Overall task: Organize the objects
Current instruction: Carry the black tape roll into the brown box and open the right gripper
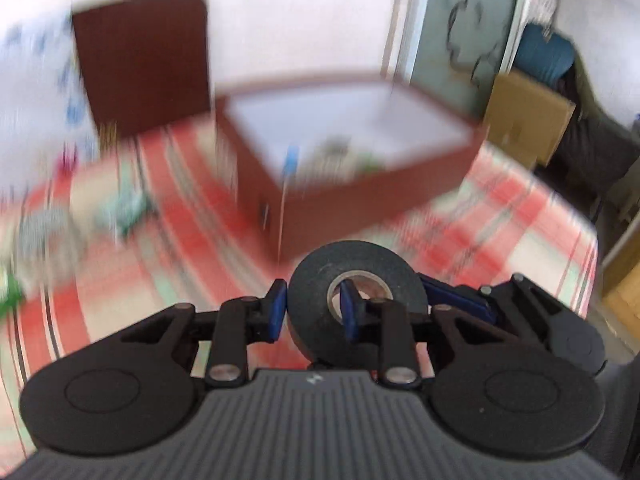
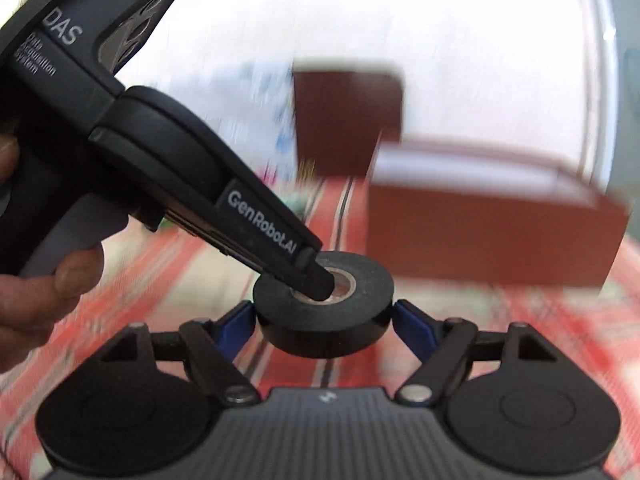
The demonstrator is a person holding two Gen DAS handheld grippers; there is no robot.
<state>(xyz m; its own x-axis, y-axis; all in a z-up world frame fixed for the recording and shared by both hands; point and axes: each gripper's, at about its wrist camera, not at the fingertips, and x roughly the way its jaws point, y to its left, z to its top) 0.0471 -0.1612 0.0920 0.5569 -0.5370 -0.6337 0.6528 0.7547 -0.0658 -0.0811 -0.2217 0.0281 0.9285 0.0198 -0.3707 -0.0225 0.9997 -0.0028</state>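
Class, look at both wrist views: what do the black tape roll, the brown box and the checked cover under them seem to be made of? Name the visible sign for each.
Black tape roll: matte, faintly grainy face suggests cloth or vinyl tape; pale inner core looks like cardboard.
Brown box: flat matte walls, white inside, probably cardboard.
Checked cover: red-and-white pattern, likely fabric or oilcloth; blur hides the weave.

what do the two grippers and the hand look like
Left gripper: matte black linkages, blue finger pads, ribbed grey body, silver pivots. Right gripper matches. The left's grey-black handle carries white "DAS" and "GenRobot.AI" lettering. The hand is bare; no sleeve visible.
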